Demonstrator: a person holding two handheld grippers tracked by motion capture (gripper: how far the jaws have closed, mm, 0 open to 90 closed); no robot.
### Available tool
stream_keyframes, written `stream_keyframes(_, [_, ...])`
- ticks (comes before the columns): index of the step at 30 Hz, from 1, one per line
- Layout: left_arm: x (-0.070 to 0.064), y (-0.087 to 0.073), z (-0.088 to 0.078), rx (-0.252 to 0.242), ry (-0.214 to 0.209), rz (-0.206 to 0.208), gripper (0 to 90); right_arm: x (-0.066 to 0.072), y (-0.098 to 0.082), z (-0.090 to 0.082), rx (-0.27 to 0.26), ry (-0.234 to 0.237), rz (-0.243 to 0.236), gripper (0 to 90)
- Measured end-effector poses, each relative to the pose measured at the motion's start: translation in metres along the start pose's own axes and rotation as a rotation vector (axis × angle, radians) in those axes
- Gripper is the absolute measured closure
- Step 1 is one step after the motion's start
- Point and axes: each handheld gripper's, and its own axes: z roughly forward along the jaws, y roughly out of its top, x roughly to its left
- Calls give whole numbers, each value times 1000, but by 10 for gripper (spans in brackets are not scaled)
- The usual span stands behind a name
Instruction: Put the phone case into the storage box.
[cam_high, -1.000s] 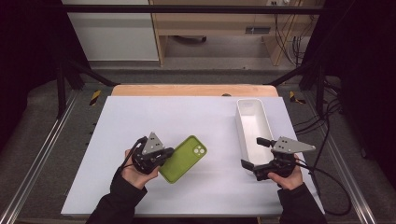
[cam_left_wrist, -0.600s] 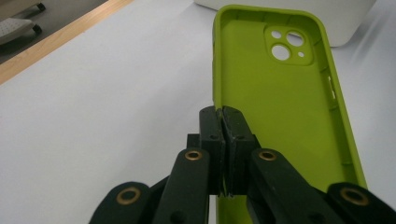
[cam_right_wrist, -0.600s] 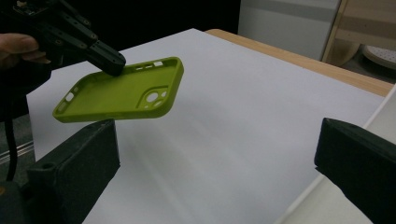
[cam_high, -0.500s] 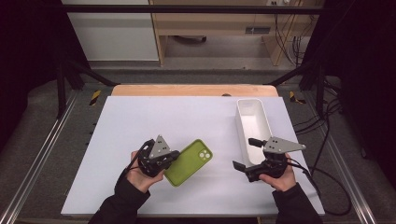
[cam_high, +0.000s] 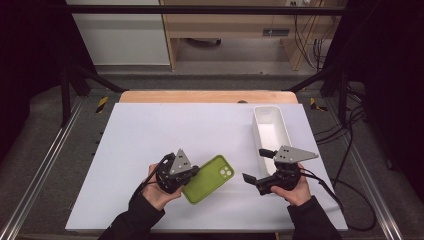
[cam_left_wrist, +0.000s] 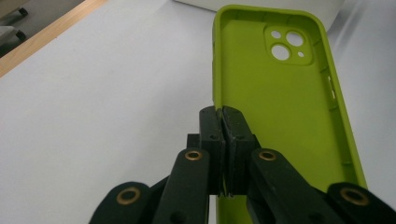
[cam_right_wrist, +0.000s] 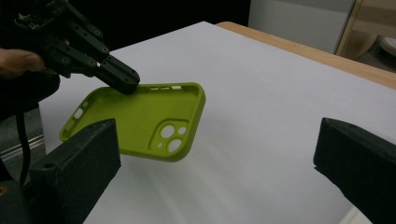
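Case: we see the lime-green soft silicone phone case (cam_high: 207, 178) lifted clear of the white table (cam_high: 150, 130), hollow side up, camera cut-outs at the far end, tilted.
Left gripper: our left gripper (cam_high: 187, 174) has its jaws pressed together on one thin side wall of the case, near the lower end, as the left gripper view shows (cam_left_wrist: 223, 123).
Right gripper: our right gripper (cam_high: 248, 179) has its jaws spread wide, nothing between them, pointing toward the case from the right, near but apart.
Risk: we judge the hold narrow; the soft wall could fold or slide out of the pinch, and the case would swing or drop to the table. A hasty close by the right gripper could knock the free end.
Hands: both hands low over the near edge, forearms coming in from below, grippers turned inward toward each other.
Surroundings: a long white plastic bin (cam_high: 272, 132) stands at the right, well apart from the case.
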Motion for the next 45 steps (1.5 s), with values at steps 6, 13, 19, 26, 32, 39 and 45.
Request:
stream_keyframes(6, [-6,3,5,8,2,31,879,0,2,6,14,2,18,15])
stream_keyframes(13, [-12,9,4,-6,10,63,879,1,5,12,32,-2,21,20])
stream_keyframes(19, [-16,10,3,-9,10,79,879,2,9,20,50,0,25,28])
stream_keyframes(26, [-15,10,2,-12,12,83,879,3,17,33,85,10,33,39])
stream_keyframes(32, [-15,11,0,-23,16,92,879,1,19,43,114,11,53,55])
stream_keyframes(39, [-15,12,-2,-30,19,99,880,-2,19,55,144,40,83,92])
stream_keyframes(45, [-16,12,-3,-35,20,103,879,-1,19,64,180,70,99,174])
